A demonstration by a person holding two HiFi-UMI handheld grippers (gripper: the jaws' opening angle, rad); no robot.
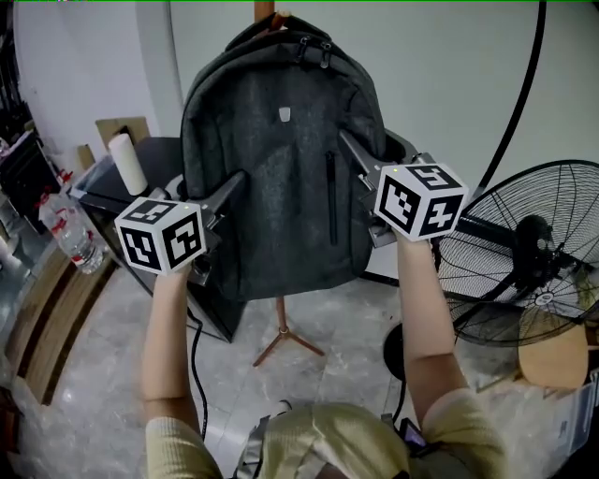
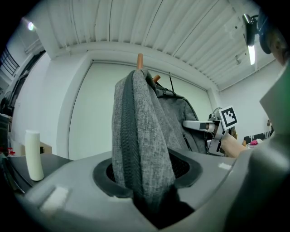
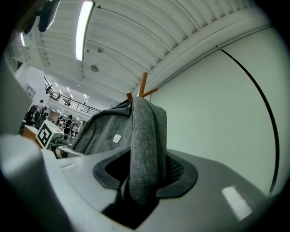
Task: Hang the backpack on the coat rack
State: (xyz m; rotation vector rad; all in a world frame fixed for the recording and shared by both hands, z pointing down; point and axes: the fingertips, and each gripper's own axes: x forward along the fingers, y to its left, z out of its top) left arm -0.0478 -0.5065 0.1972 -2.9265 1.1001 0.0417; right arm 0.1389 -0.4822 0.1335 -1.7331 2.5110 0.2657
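Note:
A dark grey backpack (image 1: pixel 281 159) hangs upright by its top handle from the wooden coat rack (image 1: pixel 265 9), whose pole top (image 2: pixel 140 60) pokes out above the bag. My left gripper (image 1: pixel 234 182) sits at the bag's left edge, and a fold of grey fabric (image 2: pixel 140 136) stands between its jaws with dark gaps beside it. At the bag's right edge is my right gripper (image 1: pixel 351 145); the fabric fold (image 3: pixel 145 145) there hangs loose between the pads, clear of the left one. Both grippers are open around the fabric.
The rack's tripod foot (image 1: pixel 281 337) stands on the tiled floor under the bag. A large standing fan (image 1: pixel 533 253) is at the right. To the left, a dark table (image 1: pixel 159 159) carries a white roll (image 1: pixel 126 161), with water bottles (image 1: pixel 70 229) beside it. A cable (image 1: pixel 197 355) runs along the floor.

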